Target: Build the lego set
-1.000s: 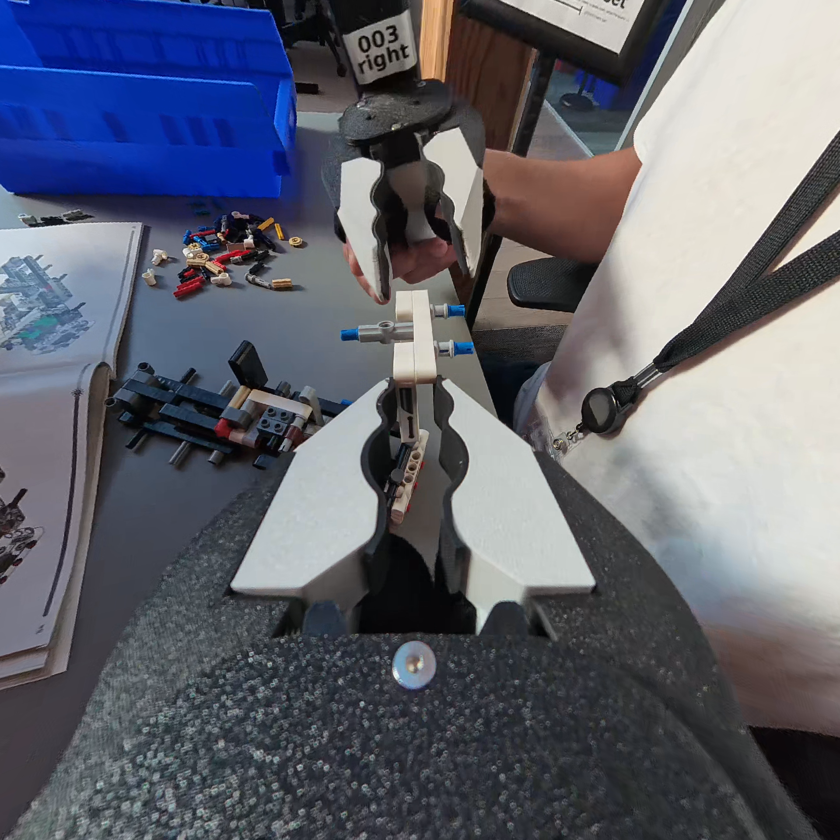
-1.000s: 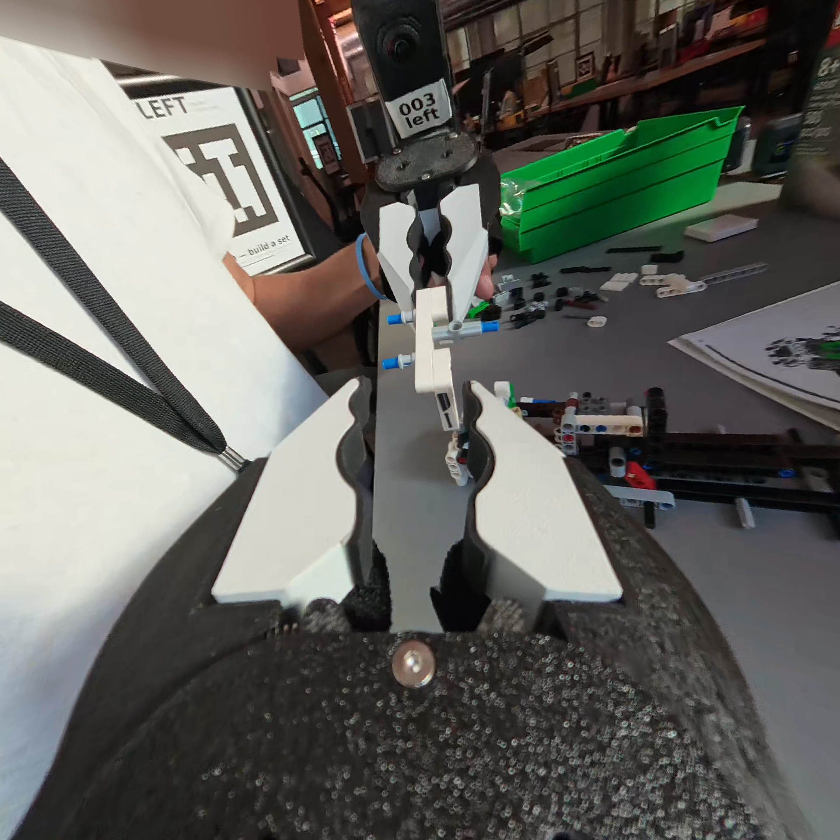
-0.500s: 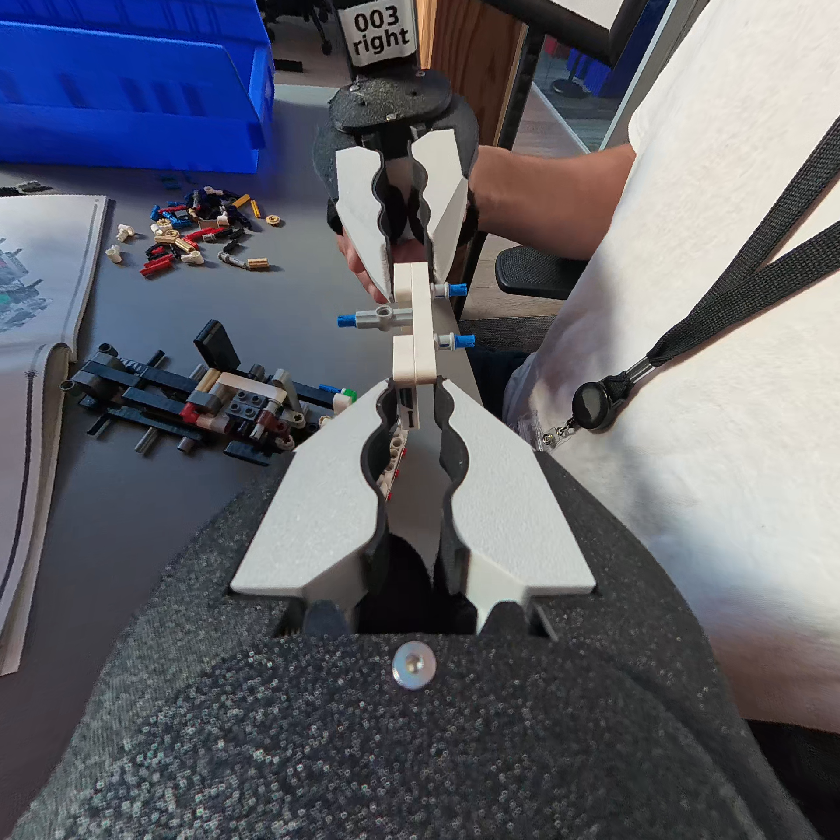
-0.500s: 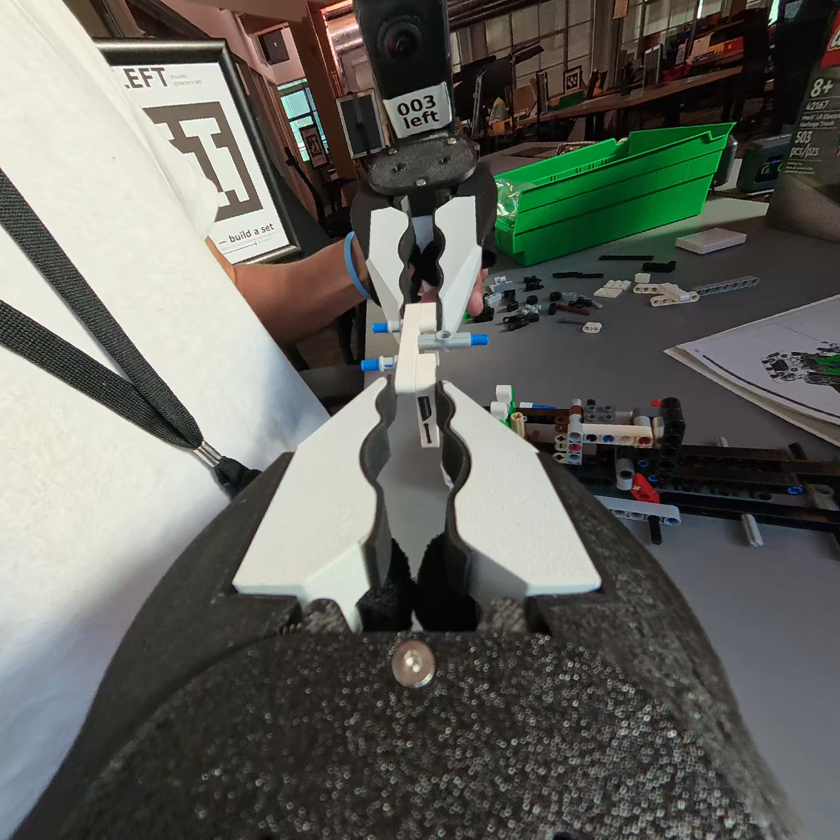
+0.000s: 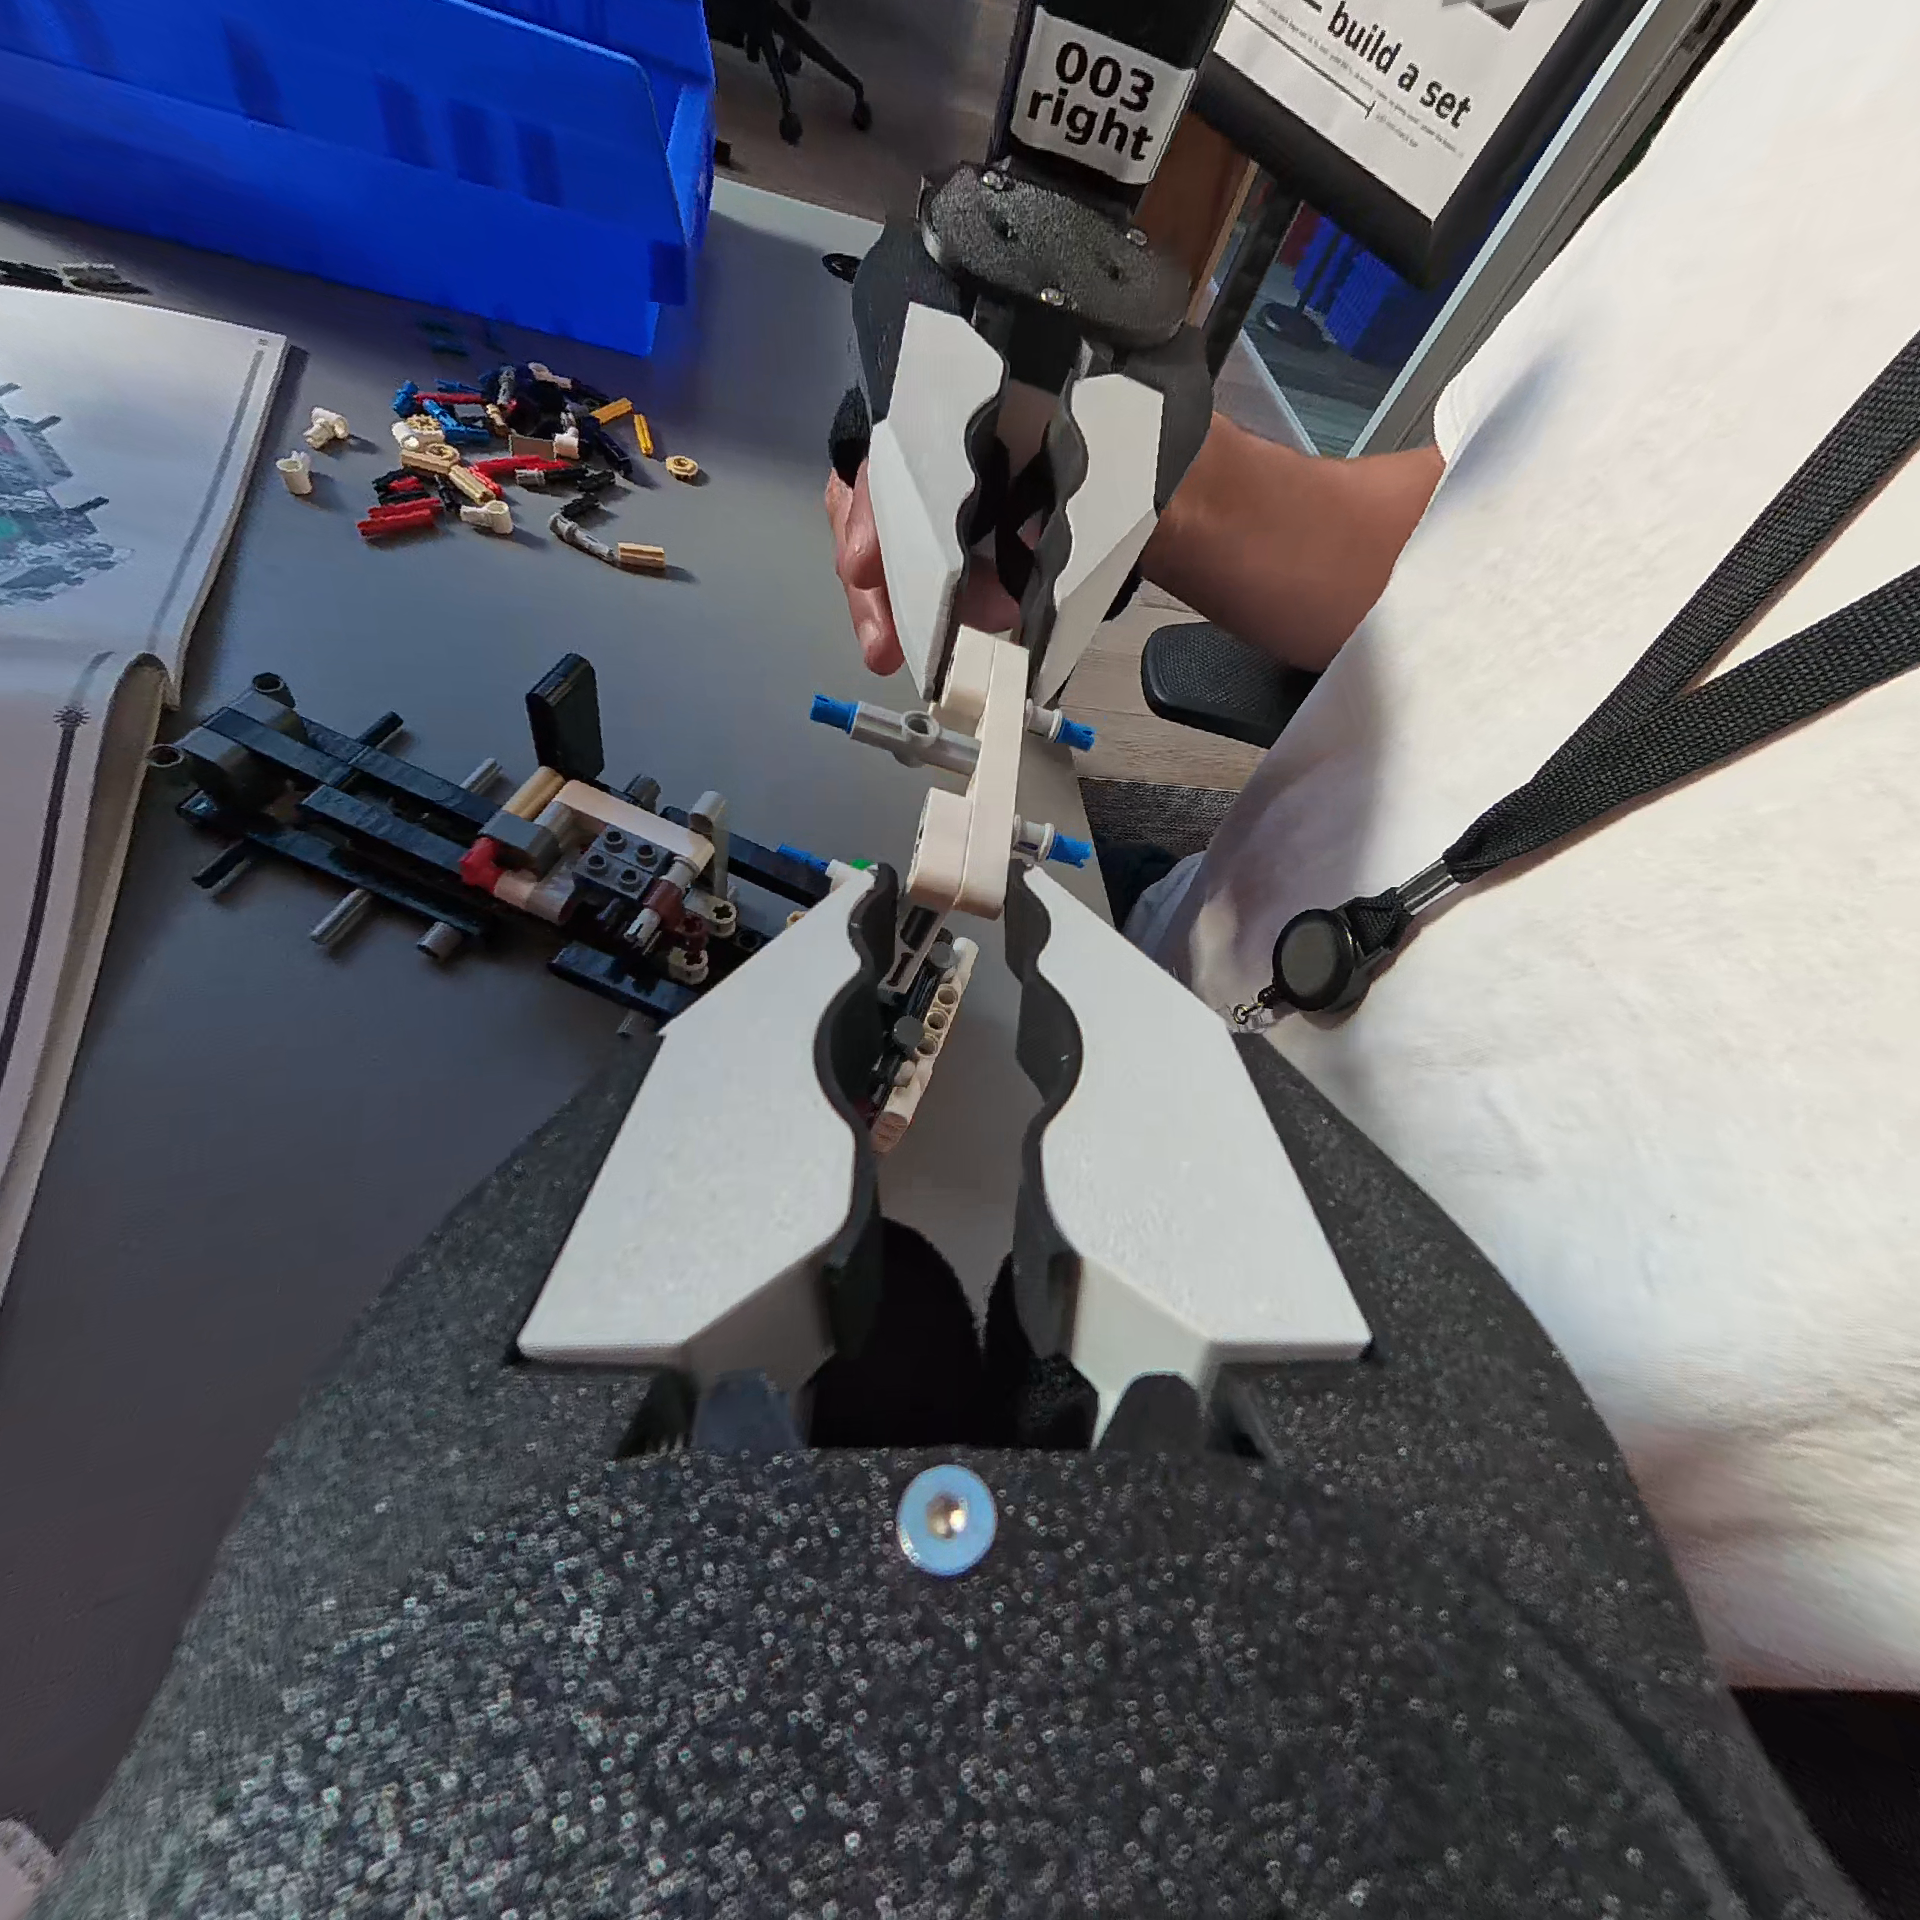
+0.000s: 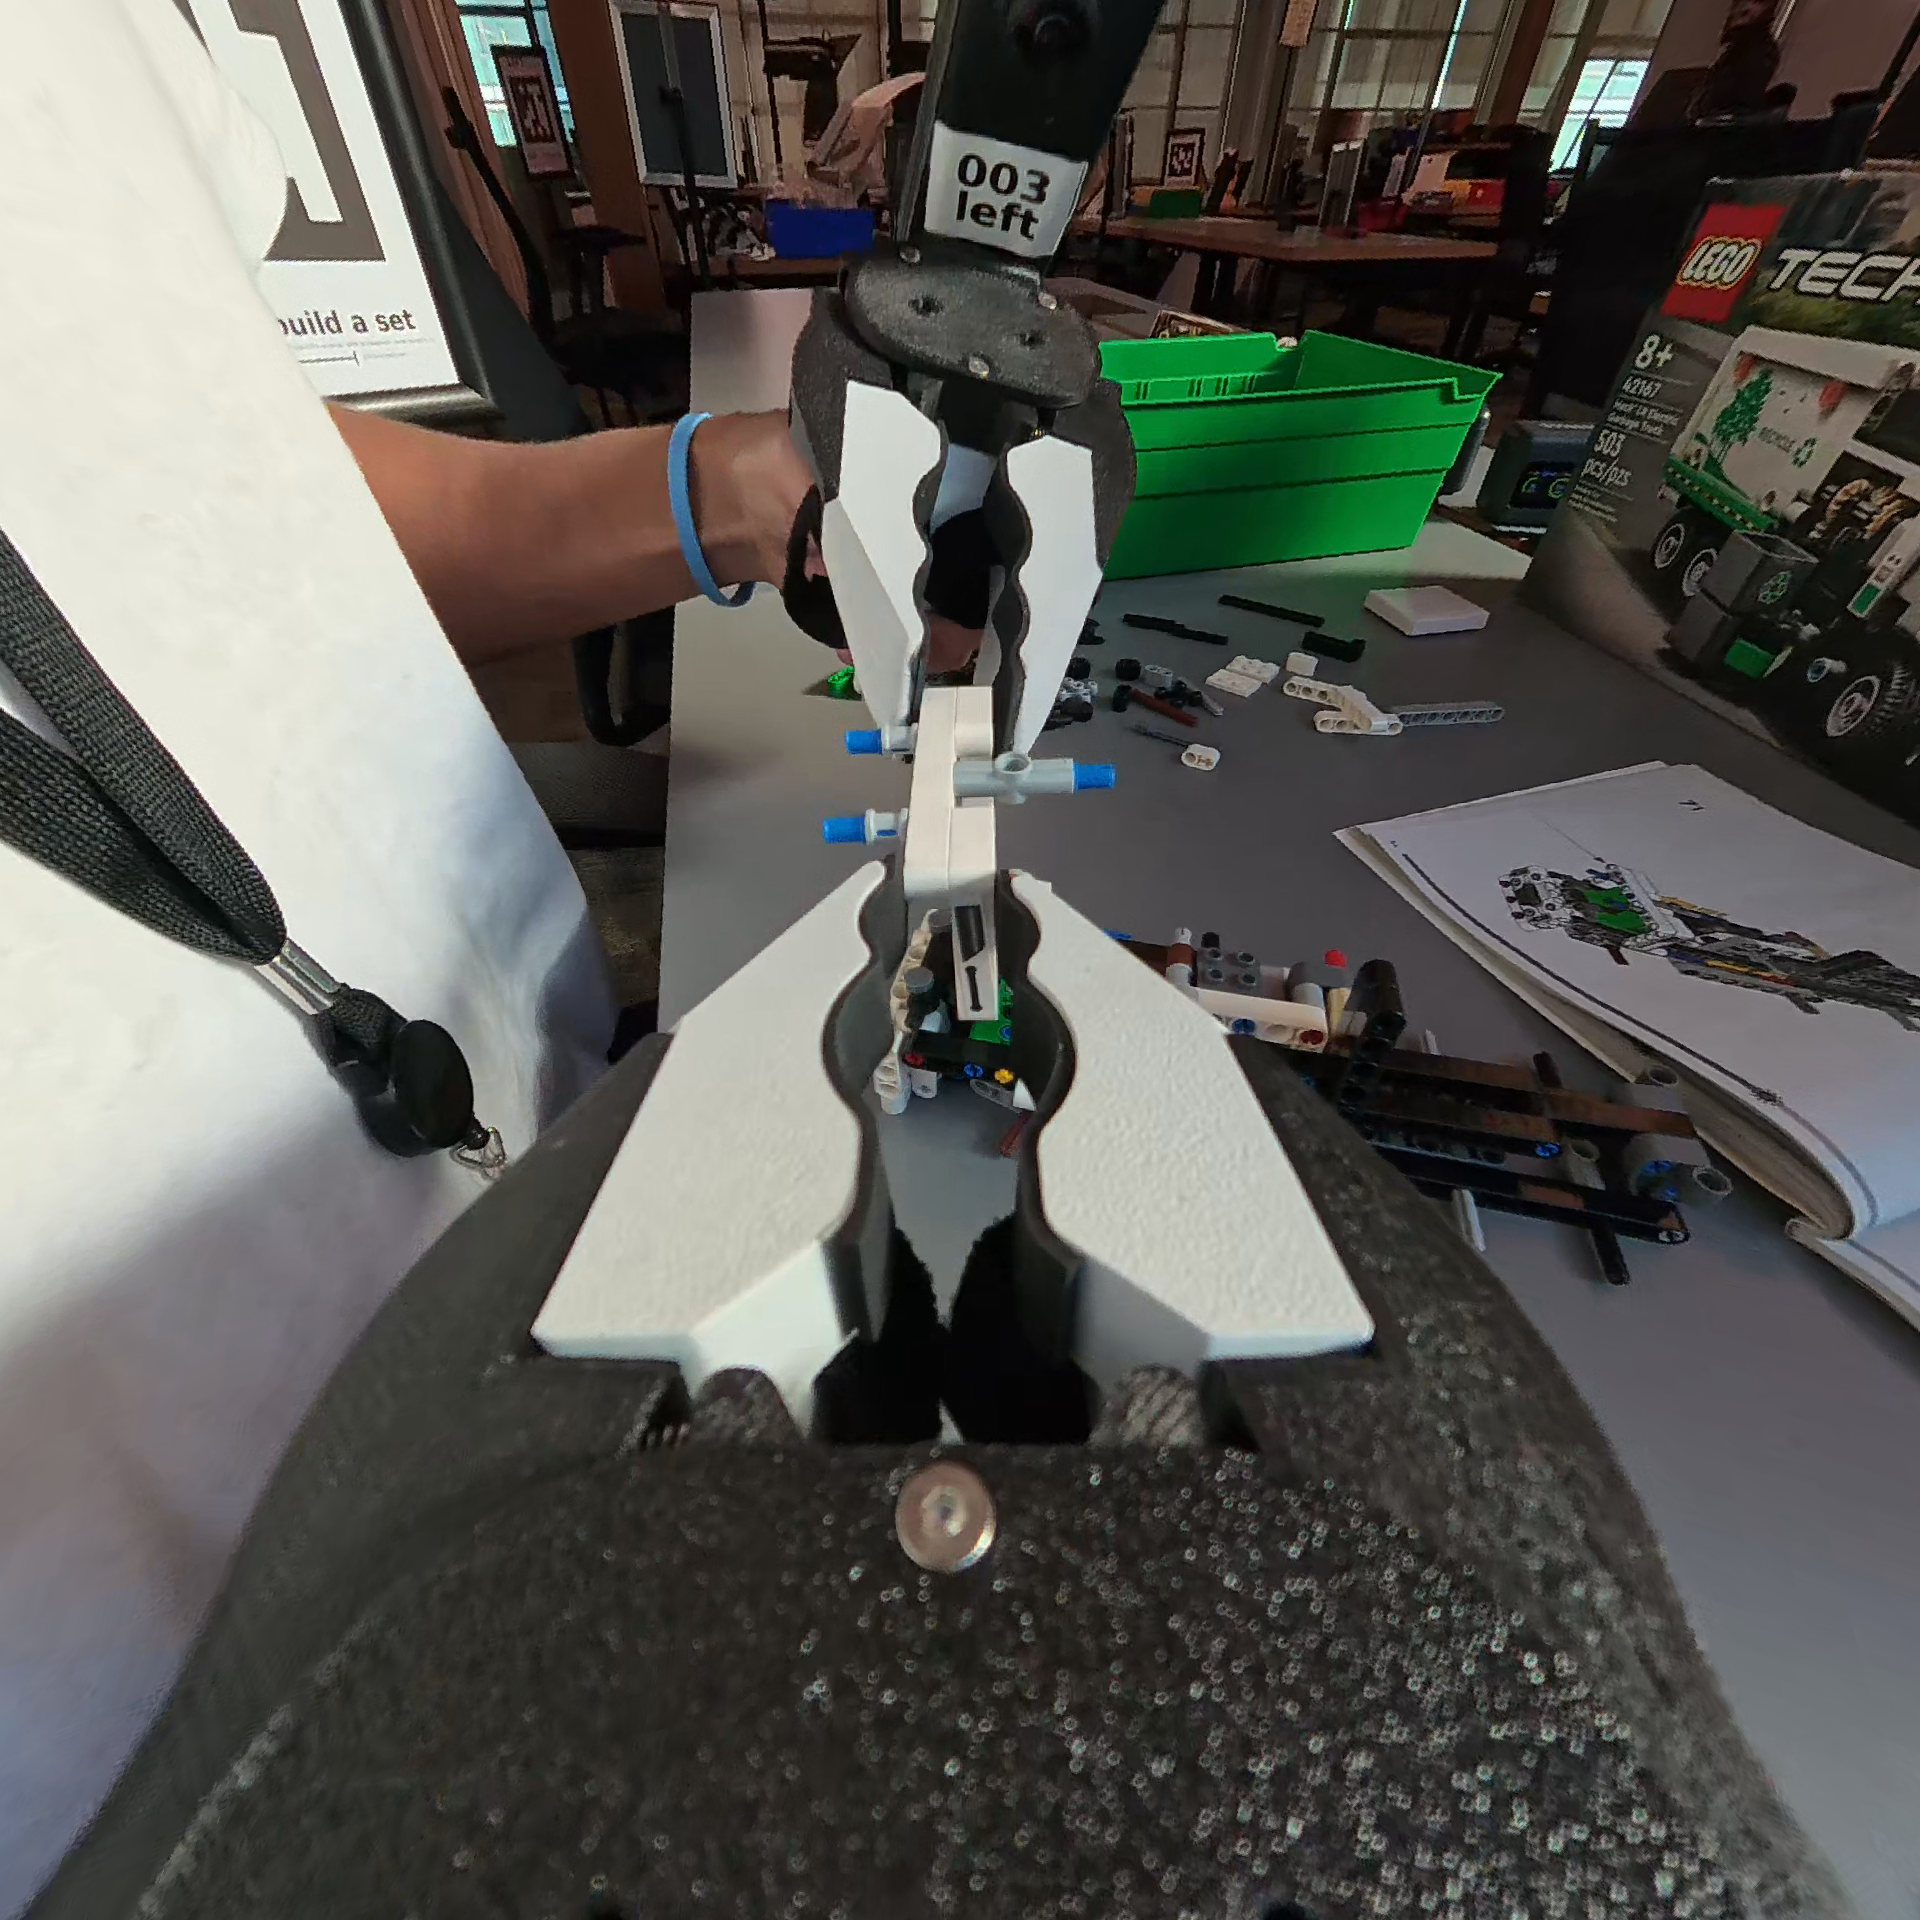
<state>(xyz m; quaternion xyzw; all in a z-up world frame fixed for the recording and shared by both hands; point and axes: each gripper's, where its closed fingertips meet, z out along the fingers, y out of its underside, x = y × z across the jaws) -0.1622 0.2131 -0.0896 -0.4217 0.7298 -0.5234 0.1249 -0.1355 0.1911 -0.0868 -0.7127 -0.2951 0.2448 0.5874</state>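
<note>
A white Lego sub-assembly (image 5: 971, 790) with blue pins and a grey connector hangs in the air between my two grippers. My left gripper (image 5: 948, 883) is shut on its dark and tan end. My right gripper (image 5: 992, 675) faces it and is shut on the other white end. In the right wrist view the same assembly (image 6: 951, 821) runs from my right gripper (image 6: 948, 883) up to the left gripper (image 6: 966, 722). The long black chassis build (image 5: 416, 821) lies on the grey table, also seen in the right wrist view (image 6: 1455, 1101).
An open instruction booklet (image 5: 83, 582) (image 6: 1662, 935) lies beside the chassis. Loose parts (image 5: 488, 468) sit by a blue bin (image 5: 364, 156); more parts (image 6: 1247, 686) lie by a green bin (image 6: 1278, 457) and the set's box (image 6: 1766, 468). The person's white shirt (image 5: 1558, 831) is close.
My right gripper was open and apart; it moved in and closed on the free end of the white assembly. The assembly now leans a little in the left gripper's view.
</note>
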